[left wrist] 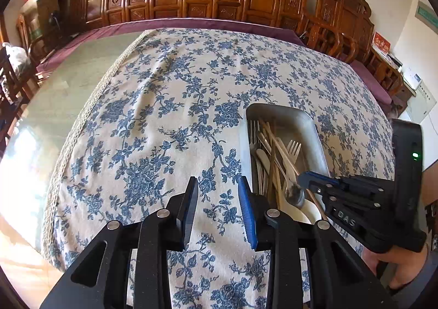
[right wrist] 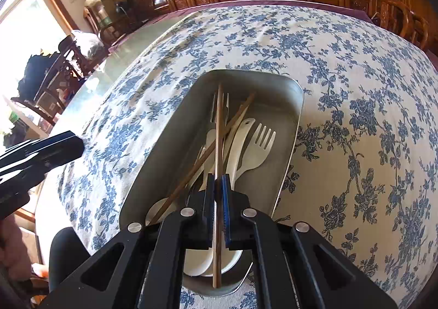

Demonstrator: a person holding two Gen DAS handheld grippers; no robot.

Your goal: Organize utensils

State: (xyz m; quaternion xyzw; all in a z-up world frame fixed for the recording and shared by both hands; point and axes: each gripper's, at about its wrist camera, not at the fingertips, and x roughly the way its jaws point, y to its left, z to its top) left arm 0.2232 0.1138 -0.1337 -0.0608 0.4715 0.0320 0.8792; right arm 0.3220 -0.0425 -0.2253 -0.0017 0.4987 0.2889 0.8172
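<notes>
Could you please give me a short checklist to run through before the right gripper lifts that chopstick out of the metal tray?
1. Right gripper shut on the chopstick: ok.
2. Only one chopstick between the pads; the second chopstick lies crossed beside it: ok.
3. Grip near the chopstick's middle: not ok, a long end sticks out ahead.
4. Left gripper empty, jaws opening, over the floral tablecloth: ok.
5. Metal tray flat on the cloth: ok.
6. White plastic fork free of the held chopstick: cannot tell.
</notes>
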